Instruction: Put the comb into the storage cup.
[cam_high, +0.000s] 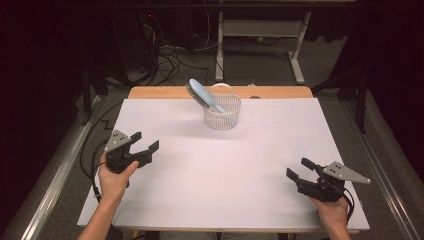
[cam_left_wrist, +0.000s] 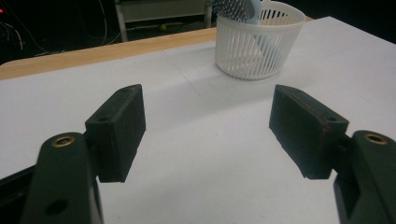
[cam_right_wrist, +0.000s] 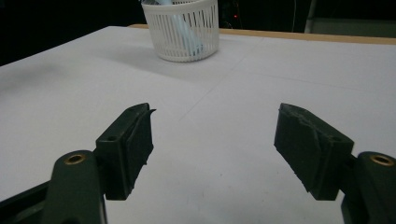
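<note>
Black foam pads stand wide apart on both tools, with nothing between them. The left gripper (cam_high: 147, 141) hovers over the near-left part of the table (cam_high: 250, 200), its jaws aimed toward the far middle; the right gripper (cam_high: 300, 169) rests low at the near-right, its jaws spread and empty too.

Outward from both, well apart across bare white surface, stands the white slotted basket (cam_high: 222, 114) near the far edge. A pale blue hairbrush (cam_high: 204, 94) sits in it handle down, its bristled head leaning out over the rim toward the left — the left gripper view shows that head (cam_left_wrist: 233, 8) overhanging the basket (cam_left_wrist: 257, 44).

My judgement is that the risks lie in that lean. The basket looks light and has nothing bracing it; a pull on the brush at an angle, rather than along its handle, would likely drag or tip the basket with it — perhaps toward the wooden back edge (cam_high: 150, 92). A grip on the bristles could slip, since they give under the pads. The handle (cam_right_wrist: 187, 32) is mostly behind the slats, so reaching it means entering the rim, and a jaw catching the rim would knock it over. Steadying the basket with one tool would reduce this.
</note>
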